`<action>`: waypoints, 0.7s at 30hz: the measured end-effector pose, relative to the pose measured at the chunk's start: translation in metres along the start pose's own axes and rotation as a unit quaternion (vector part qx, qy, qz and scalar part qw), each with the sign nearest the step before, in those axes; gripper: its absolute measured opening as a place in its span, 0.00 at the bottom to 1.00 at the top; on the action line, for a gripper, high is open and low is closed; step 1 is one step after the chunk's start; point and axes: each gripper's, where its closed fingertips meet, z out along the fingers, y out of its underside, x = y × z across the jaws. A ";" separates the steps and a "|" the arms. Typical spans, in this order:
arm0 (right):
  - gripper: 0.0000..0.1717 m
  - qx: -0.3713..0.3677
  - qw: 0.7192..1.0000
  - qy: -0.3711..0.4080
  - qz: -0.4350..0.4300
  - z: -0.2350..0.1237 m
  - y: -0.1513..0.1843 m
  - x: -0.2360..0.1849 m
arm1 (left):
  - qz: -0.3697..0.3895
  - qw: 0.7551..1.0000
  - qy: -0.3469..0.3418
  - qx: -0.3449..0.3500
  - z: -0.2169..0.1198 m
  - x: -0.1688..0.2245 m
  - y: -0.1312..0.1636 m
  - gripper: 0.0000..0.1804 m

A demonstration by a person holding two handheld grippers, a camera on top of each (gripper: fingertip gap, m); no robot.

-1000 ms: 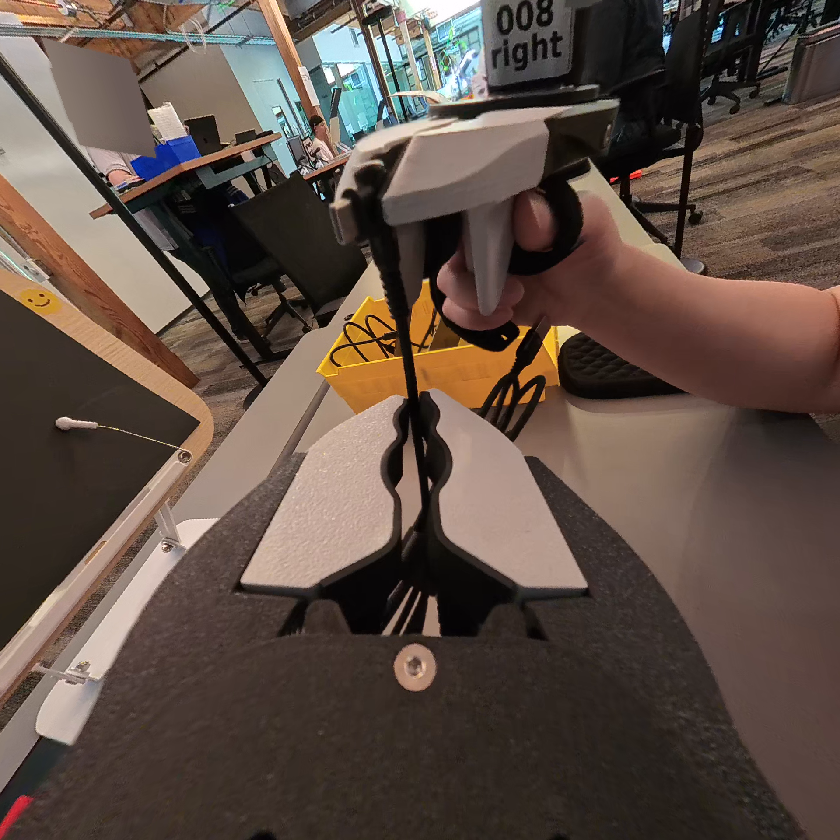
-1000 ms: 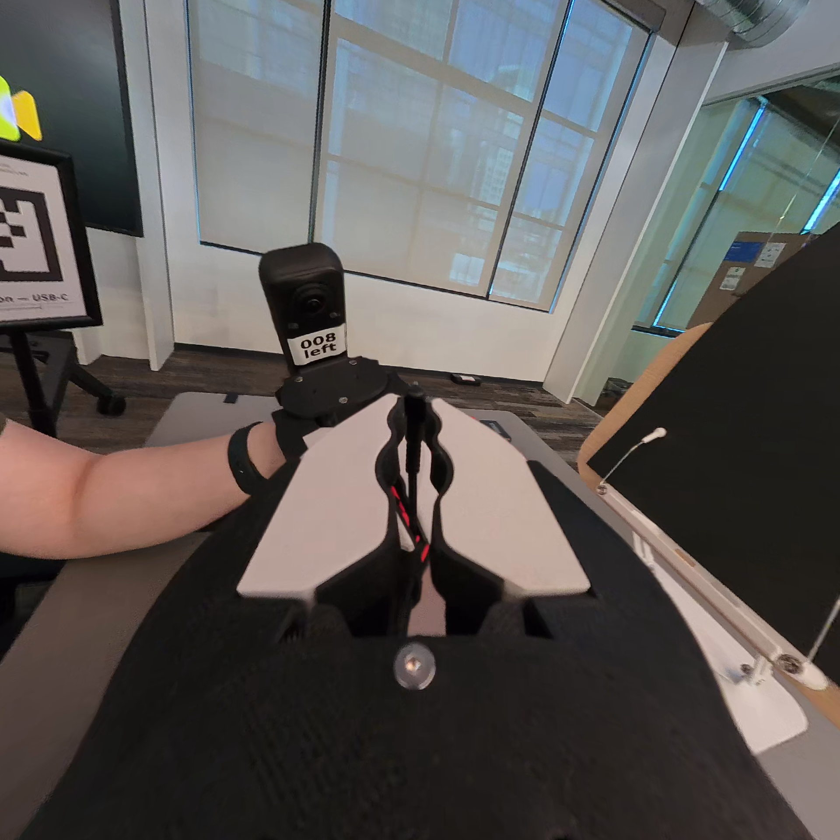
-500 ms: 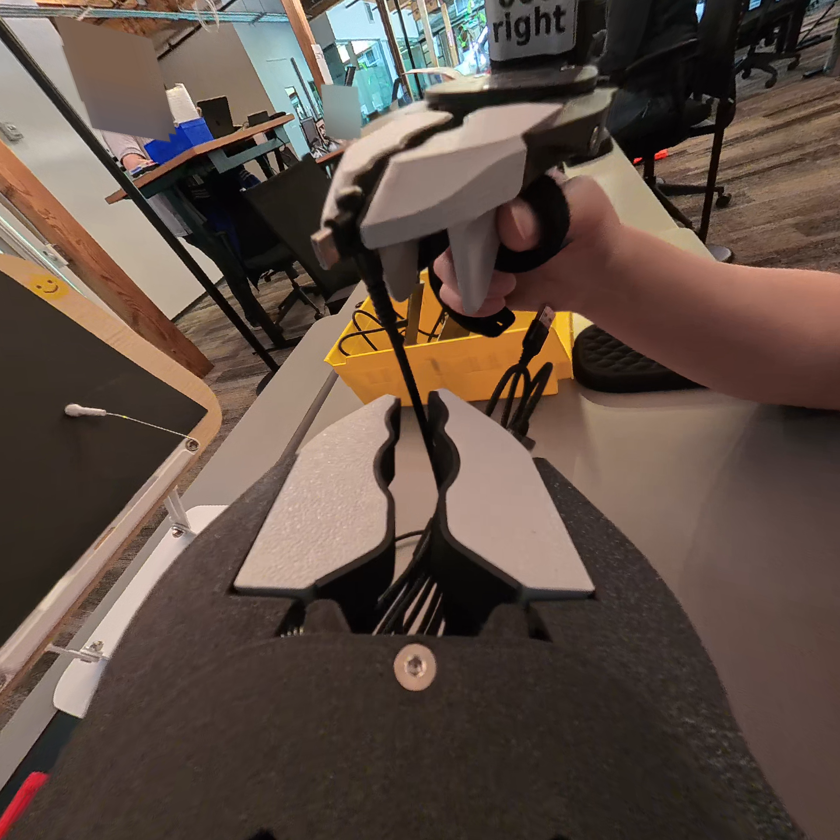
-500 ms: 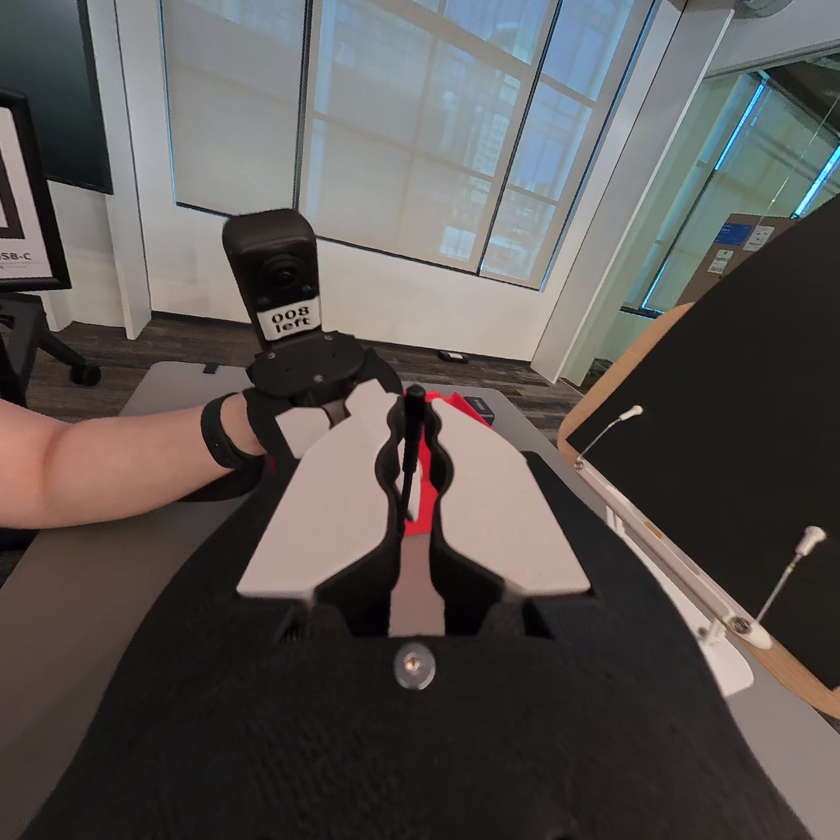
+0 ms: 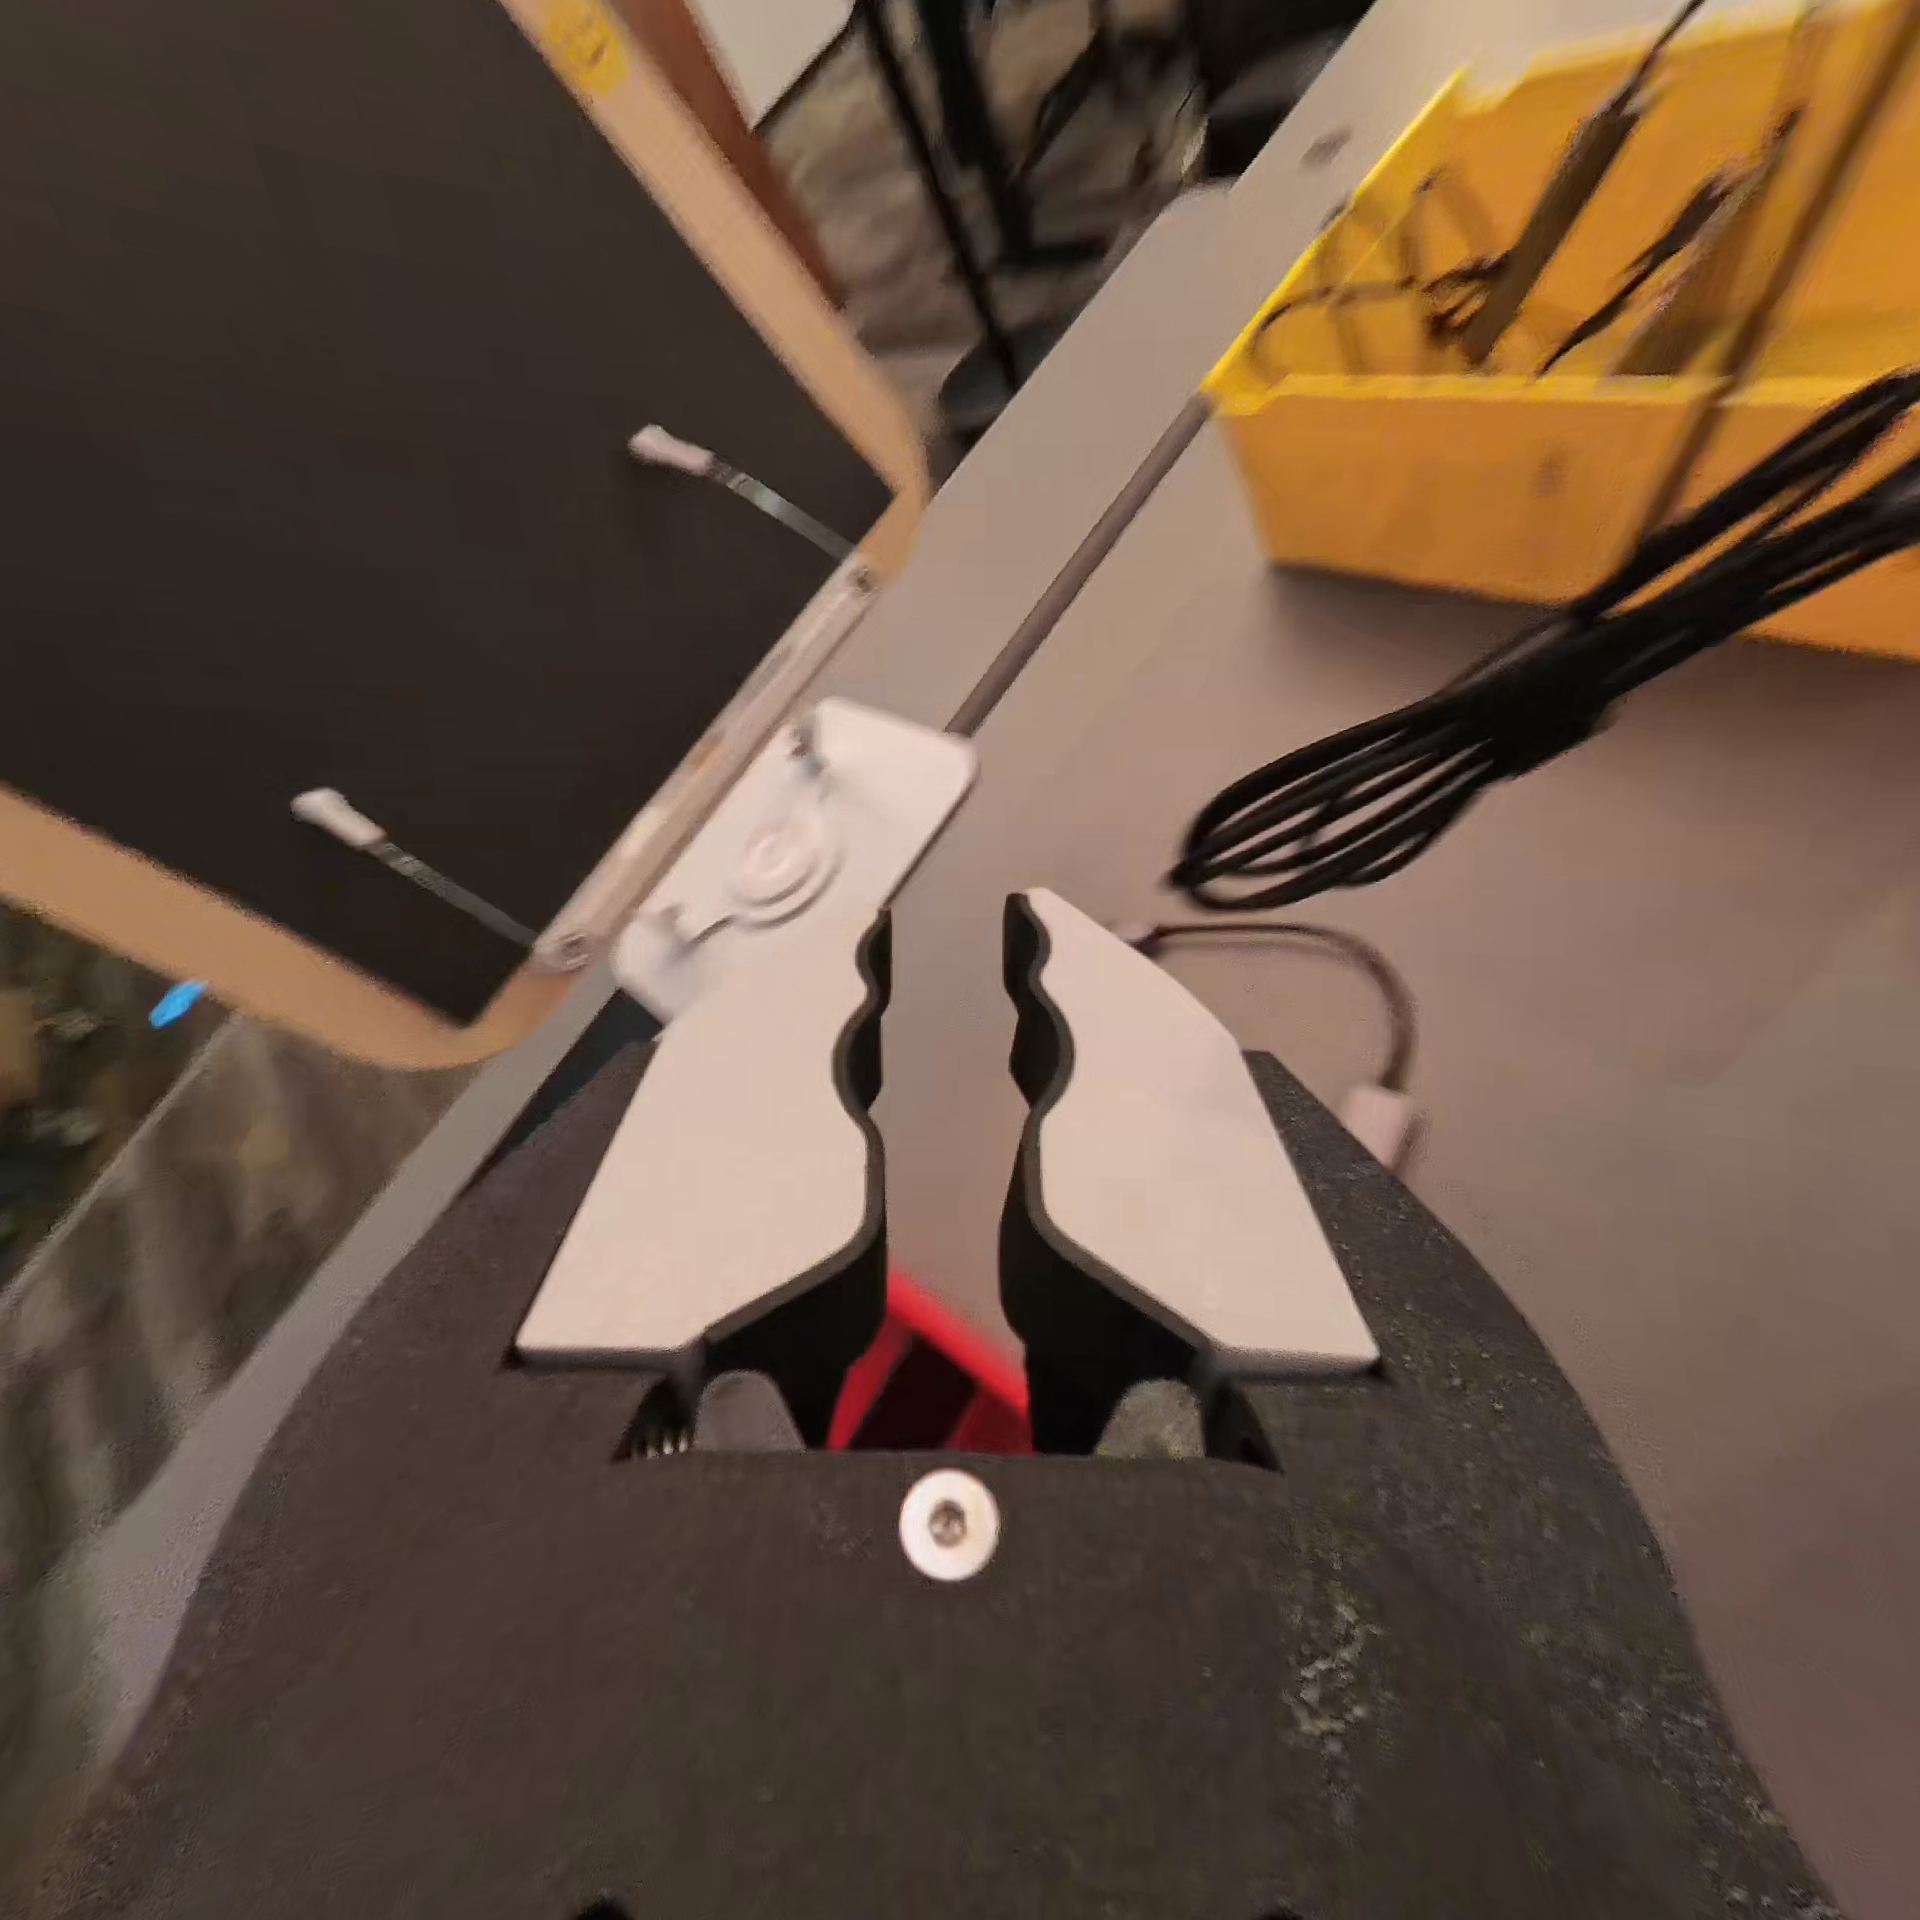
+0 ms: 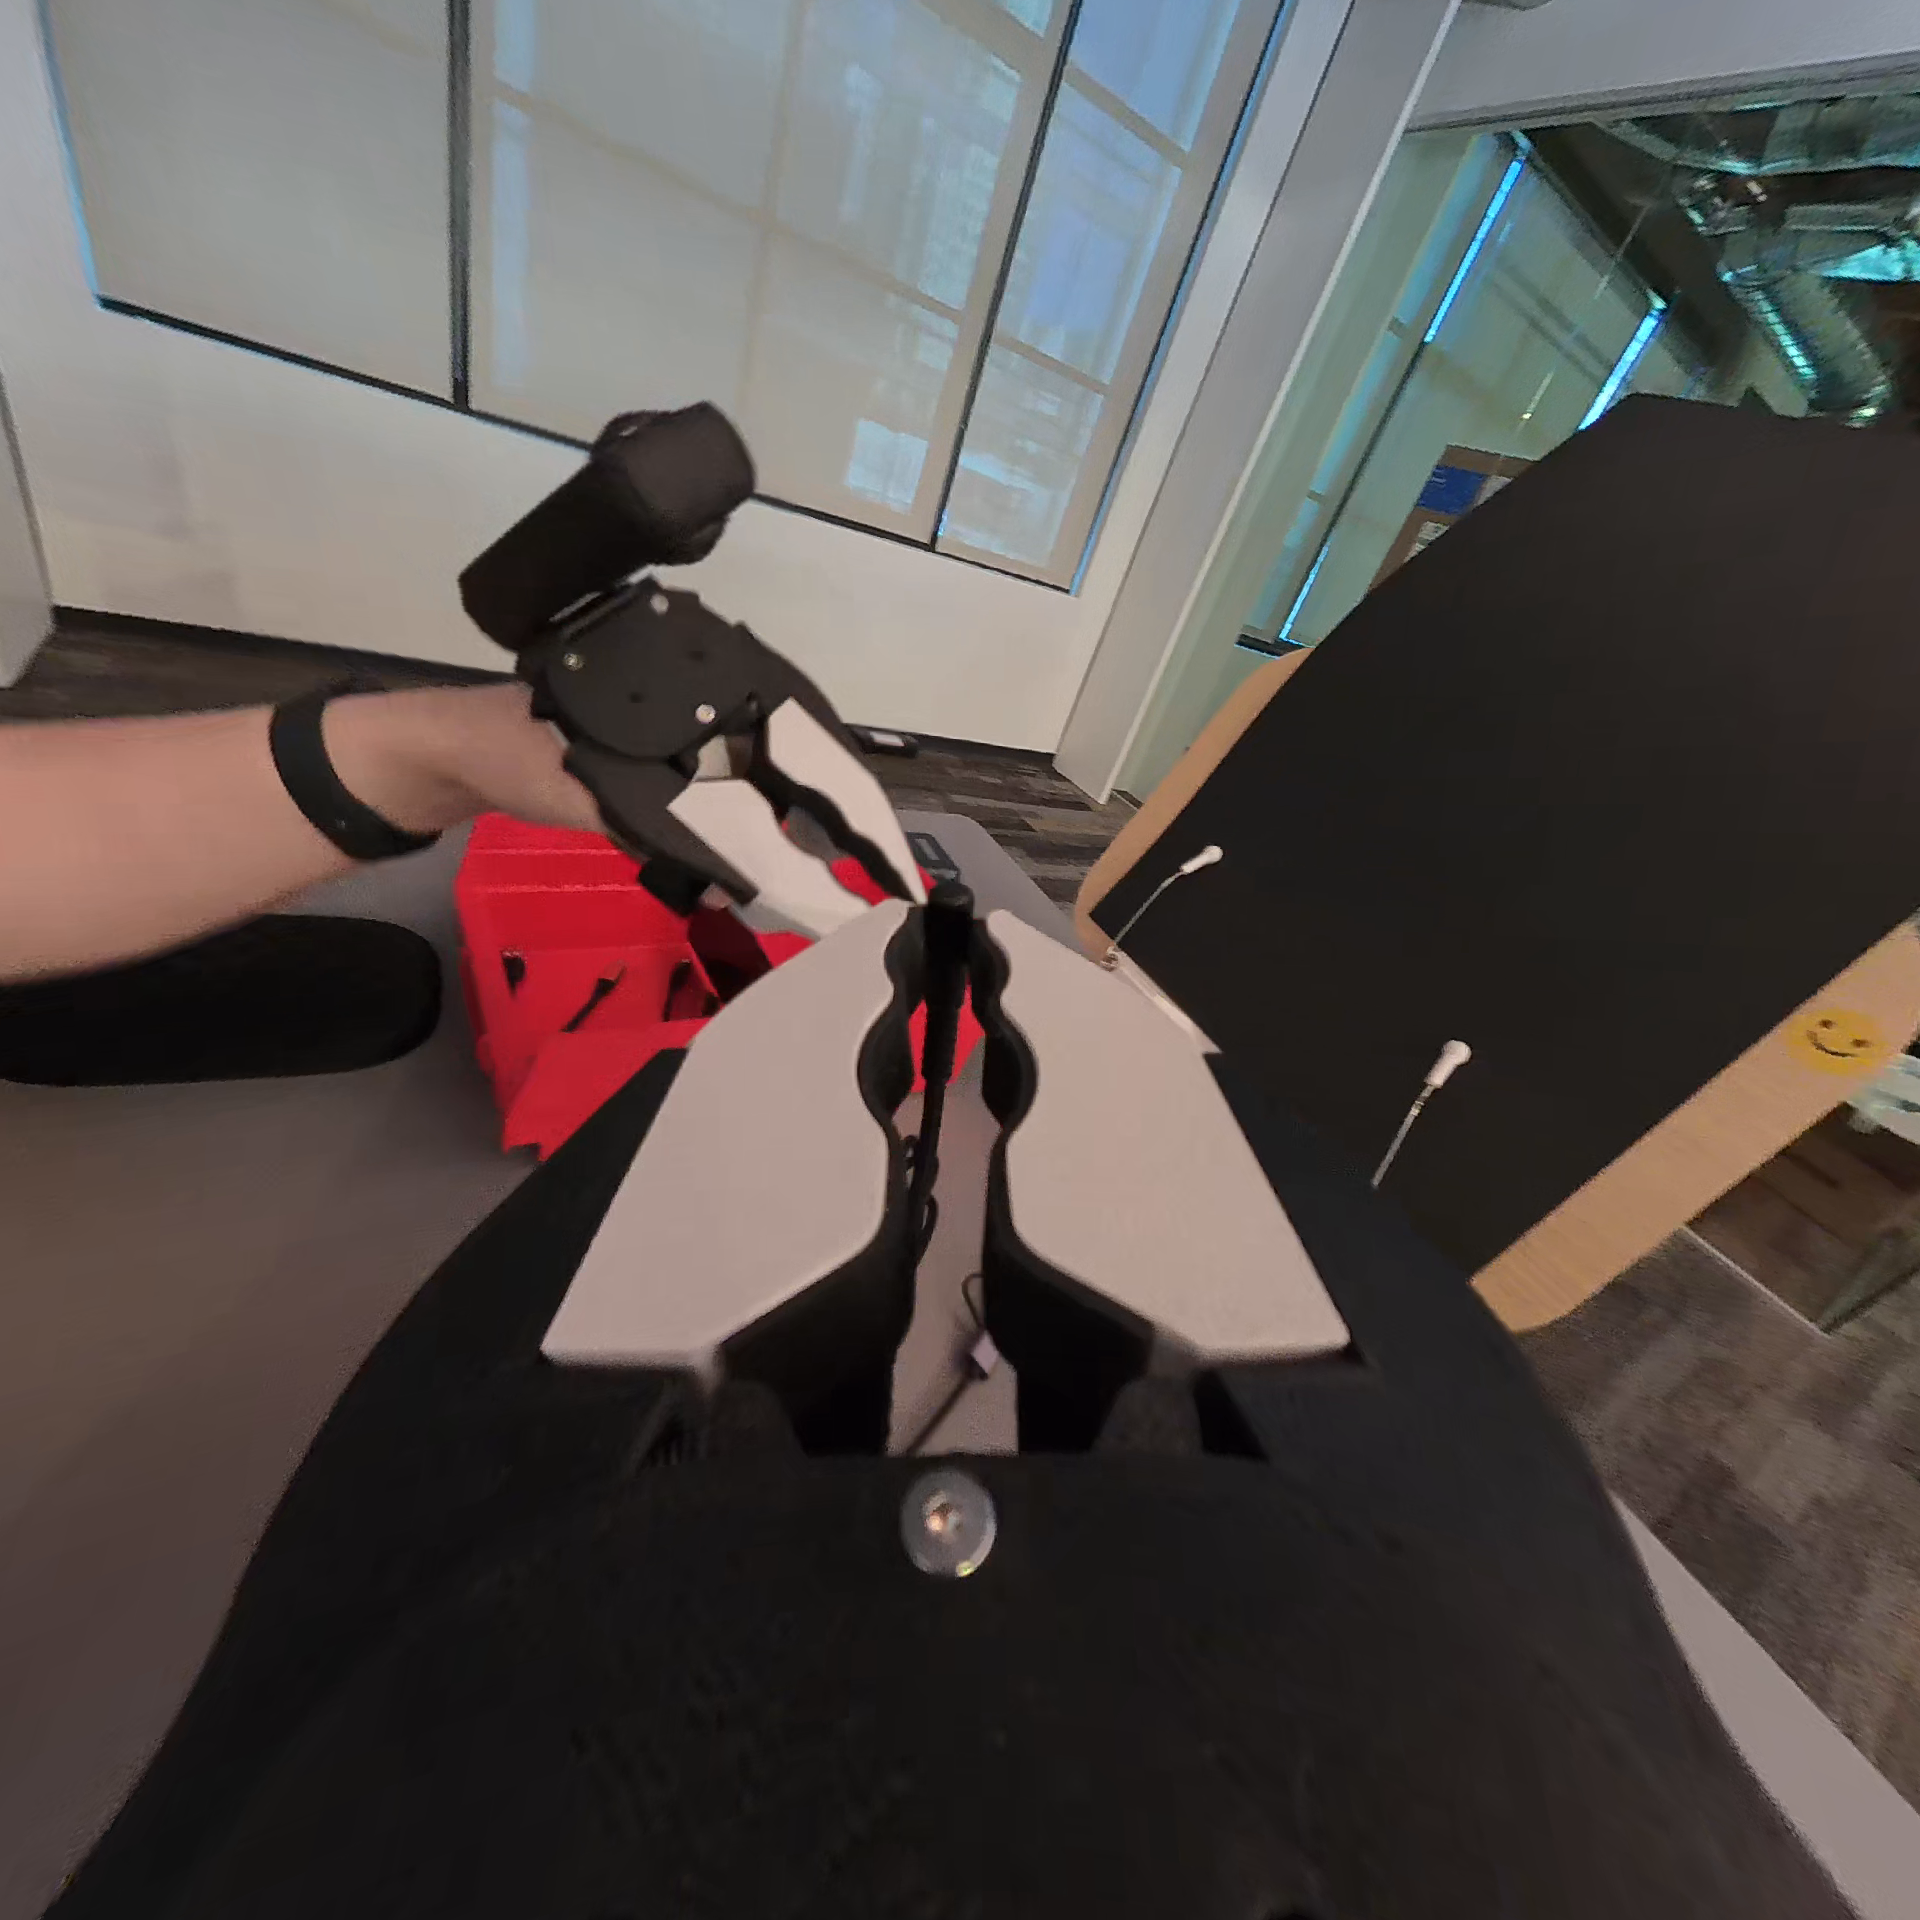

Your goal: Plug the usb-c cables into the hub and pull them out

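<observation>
The black usb-c cable (image 6: 940, 997) stands upright between the tips of my right tongs (image 6: 945, 920), which are closed on its plug end, pads pressing it from both sides, while the rest of the cord trails down through the gap toward the table (image 6: 260, 1247). My left tongs (image 5: 943, 914) are parted with nothing between them, only bare table showing through; in the right wrist view they hang tilted just above the red bin (image 6: 582, 935), their tips close to the plug I am holding. I cannot pick out the hub for certain: a small light-coloured piece on a thin lead (image 5: 1377, 1117) lies on the table just right of my left tongs, and that may be it. A bundled black cable (image 5: 1455, 769) lies near the yellow bin (image 5: 1558, 436). The risk I see is the plug twisting in my right grip, since I hold it near its end and the hanging cord tugs at it; a crooked plug would jam at the port. My left tongs could also knock the plug, being so near, and an unheld hub would slide when pushed.
</observation>
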 end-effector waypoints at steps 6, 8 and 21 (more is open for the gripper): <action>0.05 -0.020 0.998 0.029 -0.051 -0.005 -0.006 -0.001 | 0.223 0.929 -0.183 -0.231 -0.012 -0.089 0.015 0.11; 0.05 -0.032 0.996 0.035 -0.072 -0.002 -0.006 -0.005 | 0.297 0.883 -0.230 -0.281 -0.025 -0.109 0.011 0.11; 0.05 -0.065 0.984 0.045 -0.158 0.004 -0.013 -0.026 | 0.552 0.688 -0.343 -0.323 -0.066 -0.108 -0.042 0.10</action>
